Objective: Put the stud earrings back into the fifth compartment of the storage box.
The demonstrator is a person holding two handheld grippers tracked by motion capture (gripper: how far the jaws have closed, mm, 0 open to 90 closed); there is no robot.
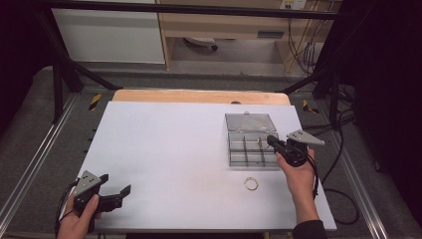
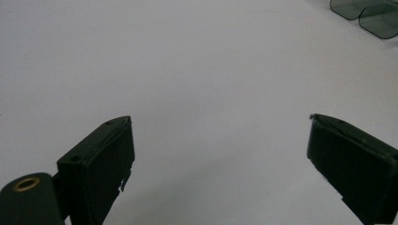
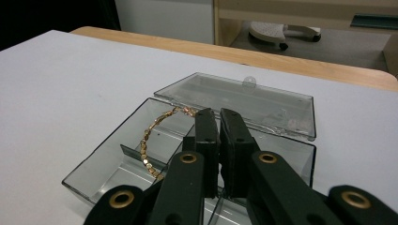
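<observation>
A smoky clear compartment box (image 3: 96, 171) stands on the white table with its lid (image 3: 263, 101) laid open behind it. My right gripper (image 3: 217, 112) hovers over the box, shut on a gold chain bracelet (image 3: 146, 140) that loops down to the left into a compartment. In the high view the right gripper (image 1: 270, 140) is at the right side of the box (image 1: 230, 149). A second gold bracelet (image 1: 251, 183) lies on the table in front of the box. My left gripper (image 1: 117, 182) rests open near the front left corner, nothing between its fingers (image 2: 101, 159).
The white tabletop (image 1: 169, 144) stretches bare between the two grippers. A wooden strip (image 1: 199, 96) edges its far side. Metal frame rails run along both sides, and cables (image 1: 343, 149) trail off to the right. A corner of the box (image 2: 371, 14) appears far off in the left gripper view.
</observation>
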